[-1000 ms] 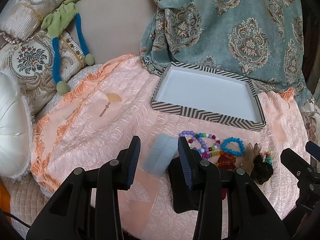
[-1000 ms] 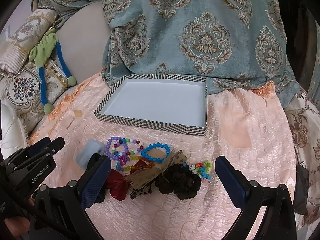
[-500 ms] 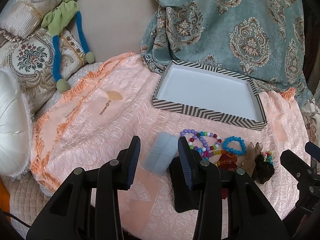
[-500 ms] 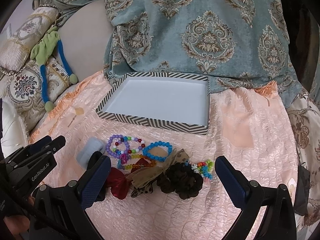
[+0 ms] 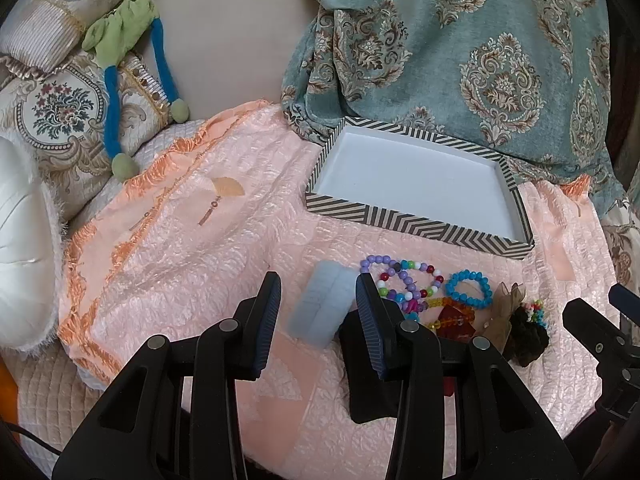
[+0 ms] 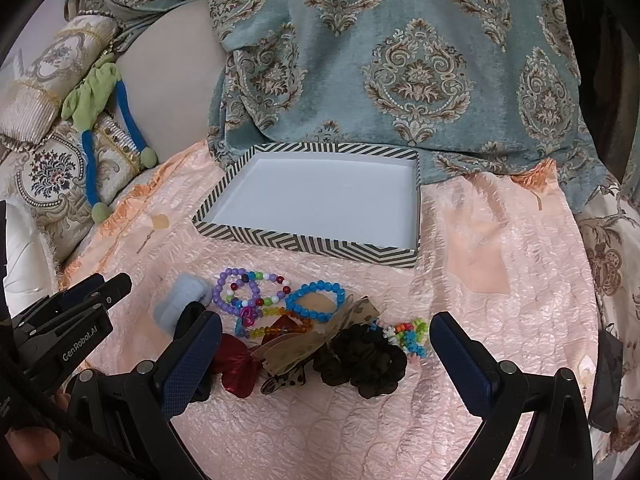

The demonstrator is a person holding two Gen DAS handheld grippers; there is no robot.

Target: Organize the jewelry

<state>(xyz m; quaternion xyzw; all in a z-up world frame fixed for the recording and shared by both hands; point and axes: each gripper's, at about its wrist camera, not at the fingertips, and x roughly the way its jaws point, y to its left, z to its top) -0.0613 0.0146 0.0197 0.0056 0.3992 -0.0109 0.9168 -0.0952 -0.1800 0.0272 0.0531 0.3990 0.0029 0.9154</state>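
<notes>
Nothing sorted yet: striped tray holds nothing, jewelry pile waits near; both grippers' fingers apart, unladen.

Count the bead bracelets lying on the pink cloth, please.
At least 3: a purple bead bracelet at the pile's left, a multicoloured bead bracelet overlapping it, a blue bead bracelet to their right. Others may be hidden.

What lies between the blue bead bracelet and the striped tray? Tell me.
Only bare peach quilted cloth. In the right wrist view the blue bead bracelet lies apart from the striped tray, with nothing on the strip between them.
</notes>
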